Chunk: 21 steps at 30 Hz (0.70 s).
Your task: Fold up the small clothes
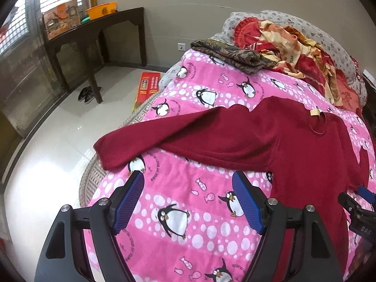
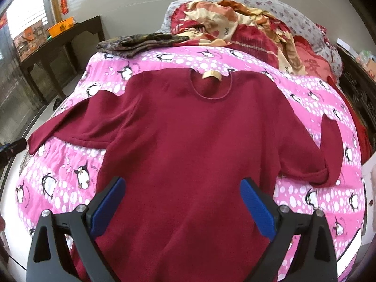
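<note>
No fold is made yet: your red sweater (image 2: 188,129) lies flat, neck away from you, on the pink penguin blanket (image 2: 305,98), both sleeves out sideways. Your left gripper (image 1: 188,202) hovers spread beside its left sleeve (image 1: 178,138); your right gripper (image 2: 182,205) hangs spread over its hem. Beyond the sweater, an orange basket (image 1: 101,9) sits on the dark table (image 1: 98,25); contents unclear.

The left black two-finger claw with blue ribbed pads (image 1: 188,181) is holding its jaws spread wide, with nothing between them. Its blue pads (image 1: 128,205) are angling outward from each other. The right black claw with smooth blue pads (image 2: 182,188) is likewise gaping wide and gripping nothing, and its tip is showing at the right edge of the left wrist view.
</note>
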### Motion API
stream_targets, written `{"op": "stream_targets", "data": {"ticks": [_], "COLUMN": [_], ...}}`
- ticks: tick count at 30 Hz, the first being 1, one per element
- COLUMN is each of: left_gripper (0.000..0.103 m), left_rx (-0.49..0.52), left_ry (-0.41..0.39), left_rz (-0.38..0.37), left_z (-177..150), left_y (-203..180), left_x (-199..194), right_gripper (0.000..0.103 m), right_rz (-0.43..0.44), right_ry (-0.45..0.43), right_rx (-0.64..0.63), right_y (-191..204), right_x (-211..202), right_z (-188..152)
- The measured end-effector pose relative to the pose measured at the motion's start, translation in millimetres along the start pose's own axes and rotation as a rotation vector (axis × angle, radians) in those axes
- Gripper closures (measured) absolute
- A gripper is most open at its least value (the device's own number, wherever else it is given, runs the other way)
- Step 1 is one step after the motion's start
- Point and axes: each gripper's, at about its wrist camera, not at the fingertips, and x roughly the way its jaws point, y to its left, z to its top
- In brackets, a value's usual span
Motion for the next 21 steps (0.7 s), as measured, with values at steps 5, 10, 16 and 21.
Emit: {"op": "stream_targets", "data": {"ticks": [5,10,16,21], "left_gripper": [0.043,0.047,0.05,0.05], "left_rx": [-0.007,-0.044,-0.111,-0.099], "left_ry": [0.018,0.068,0.071,0.062], "left_rz": [-0.022,0.051,0.054,0.074], "left_z": [2.5,-1.2,3.4,10.6], "left_y": [32.2,65.7,88.3,93.8], "left_x": [17.5,54.6,75.5,85.4], "right_gripper": [0.003,0.003,0.003,0.003], "right_rz": [-0.011,-0.01,0.017,0.014], "right_ry": [0.026,0.035,0.048,0.057], "right_rx": [0.031,0.034,0.0,-0.027], "right_y": [-4.4,-0.4,17.2,27.3], "right_x": [8.9,18.5,31.9,40.3], "right_z": [-5.1,-3.3,7.1,14.8]}}
